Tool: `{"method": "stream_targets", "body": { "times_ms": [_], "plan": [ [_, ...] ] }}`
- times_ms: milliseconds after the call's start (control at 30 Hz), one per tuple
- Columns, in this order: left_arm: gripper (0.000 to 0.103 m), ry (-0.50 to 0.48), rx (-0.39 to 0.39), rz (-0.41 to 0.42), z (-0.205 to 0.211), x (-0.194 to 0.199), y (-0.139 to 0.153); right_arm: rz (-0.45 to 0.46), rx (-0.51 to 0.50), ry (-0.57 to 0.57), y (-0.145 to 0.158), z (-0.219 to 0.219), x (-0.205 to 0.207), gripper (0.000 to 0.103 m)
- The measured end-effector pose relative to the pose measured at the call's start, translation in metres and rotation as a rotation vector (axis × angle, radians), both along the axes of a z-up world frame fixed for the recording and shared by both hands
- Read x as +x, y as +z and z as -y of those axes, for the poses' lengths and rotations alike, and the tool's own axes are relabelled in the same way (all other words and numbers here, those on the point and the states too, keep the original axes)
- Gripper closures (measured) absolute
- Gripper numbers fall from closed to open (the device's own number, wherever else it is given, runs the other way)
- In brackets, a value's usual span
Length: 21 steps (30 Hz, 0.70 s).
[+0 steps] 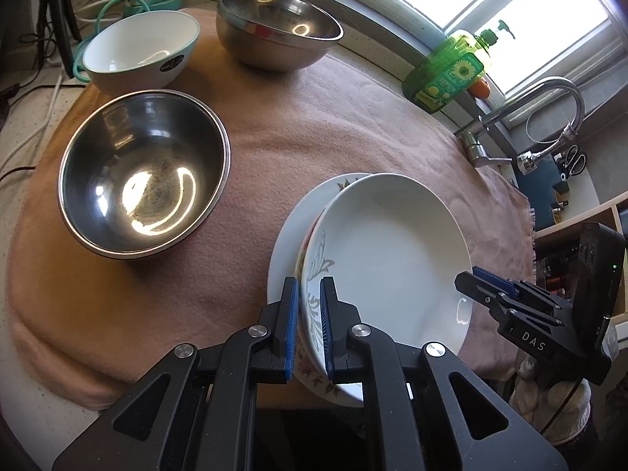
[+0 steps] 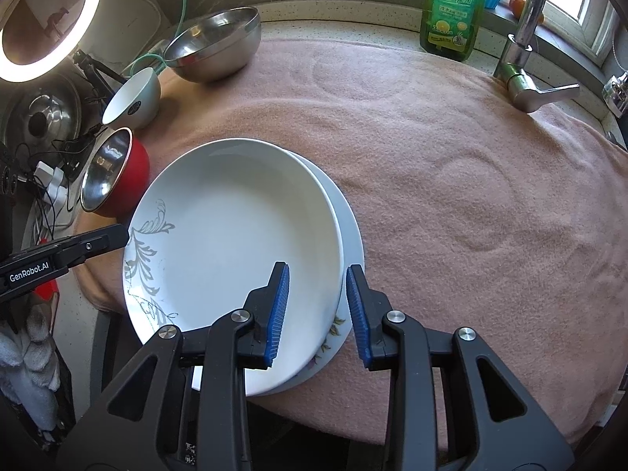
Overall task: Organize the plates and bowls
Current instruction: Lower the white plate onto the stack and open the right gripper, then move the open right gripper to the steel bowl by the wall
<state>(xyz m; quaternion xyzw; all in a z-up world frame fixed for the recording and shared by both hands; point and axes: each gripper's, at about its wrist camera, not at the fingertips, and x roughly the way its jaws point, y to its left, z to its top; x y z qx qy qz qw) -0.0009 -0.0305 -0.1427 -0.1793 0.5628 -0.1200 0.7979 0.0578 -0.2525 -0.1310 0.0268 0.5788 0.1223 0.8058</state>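
Across the whole surface (image 2: 588, 404) we see a pink towel (image 2: 451, 165) spread as the work area. Under the window (image 1: 510, 4) along its far edge sit a green dish soap bottle (image 2: 451, 11) and a steel faucet (image 2: 526, 31).

Near the front edge we record a stack of plates. The top plate (image 2: 235, 235) is white with a grey leaf pattern along one rim, and it sits tilted and shifted off-centre on the lower plates (image 2: 351, 231), one of which shows a floral rim.

We note our left gripper (image 1: 308, 322) clamped on the patterned rim of the top plate, one blue pad above the rim and one below it. Our right gripper (image 2: 318, 314) straddles the opposite rim with its jaws parted. The inner pad (image 2: 278, 310) lies over the plate's well and the outer pad hangs beside the stack's edge. We cannot tell whether either pad touches.

Left of the stack we log a large steel bowl (image 1: 145, 176), red on the outside in the right wrist view. Behind it stands a white bowl (image 1: 141, 49) with a teal outer wall and a dark sticker. Just beside that is a second steel bowl (image 1: 278, 31), near the far edge of the towel.

Off the towel at the far left are a lit ring light (image 2: 43, 15), a green cable (image 1: 117, 11) and several white cords (image 1: 35, 129).
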Motion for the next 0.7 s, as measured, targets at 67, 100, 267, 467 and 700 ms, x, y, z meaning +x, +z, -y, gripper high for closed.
{"method": "stream_targets", "body": {
  "times_ms": [67, 100, 267, 467, 700],
  "plan": [
    [0.094, 0.002, 0.002, 0.008, -0.003, -0.002, 0.003, 0.009, 0.009, -0.006, 0.004, 0.001, 0.0, 0.066],
    [0.094, 0.003, 0.006, 0.013, -0.003, -0.002, 0.004, 0.015, 0.011, -0.009, 0.006, 0.001, 0.0, 0.06],
    [0.09, -0.002, 0.022, 0.026, -0.008, -0.005, 0.01, 0.043, 0.027, -0.035, 0.019, 0.004, -0.001, 0.058],
    [0.065, -0.002, 0.053, 0.048, -0.015, -0.01, 0.017, 0.071, 0.055, -0.054, 0.032, 0.008, 0.0, 0.04],
    [0.054, 0.041, 0.076, 0.093, -0.024, -0.009, 0.034, 0.095, 0.136, -0.048, 0.048, 0.022, 0.014, 0.024]
  ]
}}
